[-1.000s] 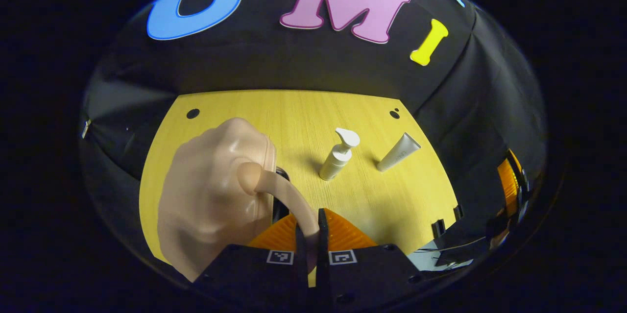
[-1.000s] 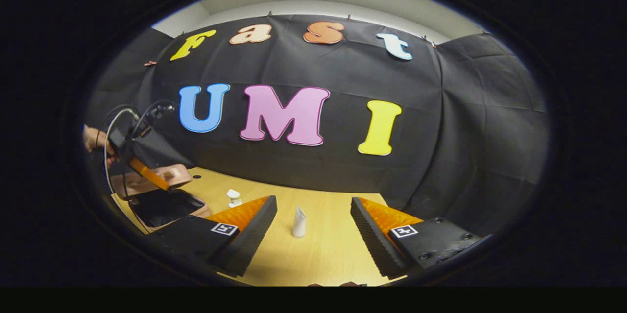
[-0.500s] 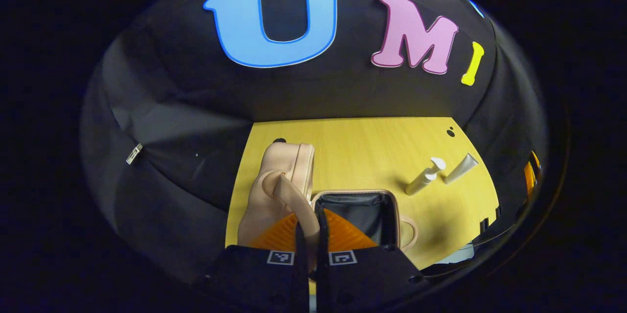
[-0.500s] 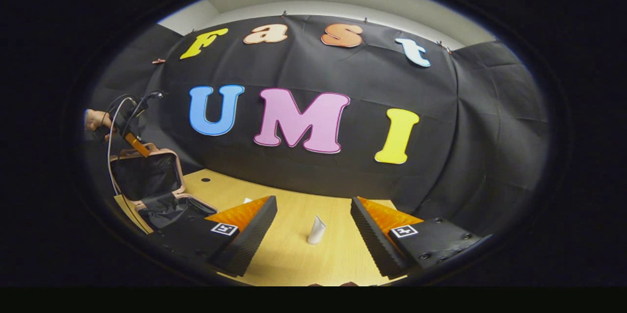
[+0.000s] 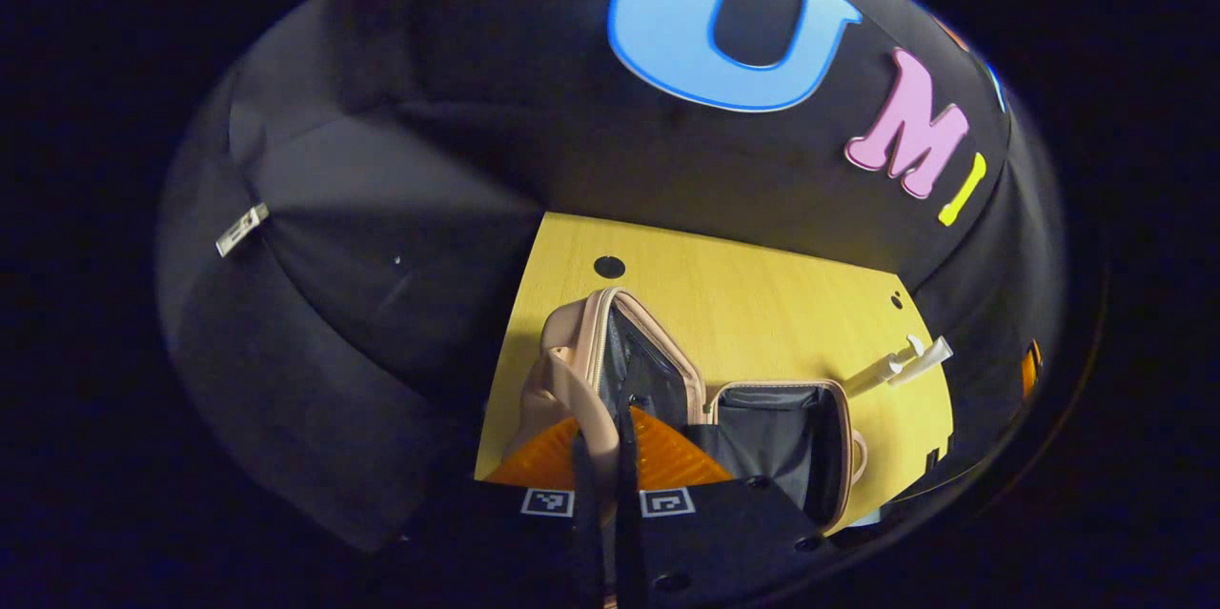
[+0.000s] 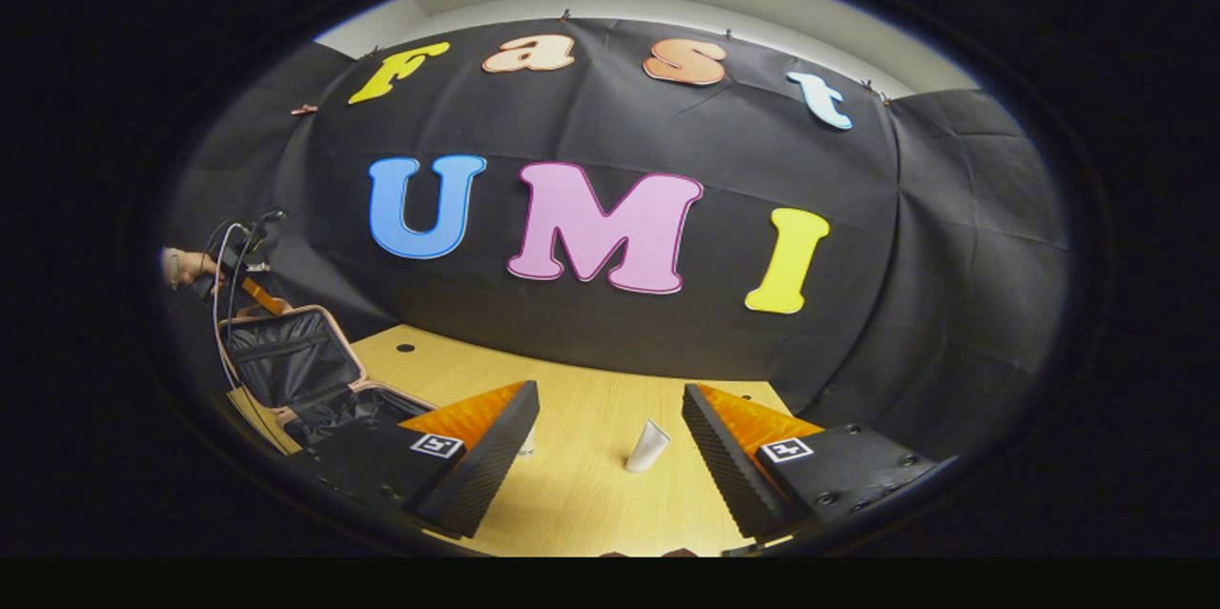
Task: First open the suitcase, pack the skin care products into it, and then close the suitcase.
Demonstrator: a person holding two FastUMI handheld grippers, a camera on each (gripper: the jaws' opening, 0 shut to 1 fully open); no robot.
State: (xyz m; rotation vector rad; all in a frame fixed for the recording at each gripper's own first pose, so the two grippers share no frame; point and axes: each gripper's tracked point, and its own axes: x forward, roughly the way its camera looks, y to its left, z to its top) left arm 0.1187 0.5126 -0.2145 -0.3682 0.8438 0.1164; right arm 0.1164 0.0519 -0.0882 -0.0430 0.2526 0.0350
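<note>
The pink suitcase (image 5: 562, 371) lies open on the wooden table (image 5: 762, 294), its lid tilted up past upright and its black-lined base (image 5: 782, 437) flat. My left gripper (image 5: 602, 420) is shut on the suitcase handle on the lid. To the right lie a white pump bottle (image 5: 882, 369) and a white tube (image 5: 929, 356). In the right gripper view, my right gripper (image 6: 610, 452) hangs open above the table, the tube (image 6: 648, 445) between its fingers farther off. The open suitcase (image 6: 286, 361) is at far left, with the left gripper (image 6: 255, 293) at the lid's top.
A hand (image 6: 181, 266) with cables holds the left gripper. The pump bottle (image 6: 527, 442) is mostly hidden behind my right gripper's left finger. Black cloth closes the table's back and sides. Small dark holes (image 5: 608, 266) mark the tabletop's far corners.
The left gripper has swung the lid by its handle from half raised to fully open, leaning back. The right gripper has drifted slightly left, still open.
</note>
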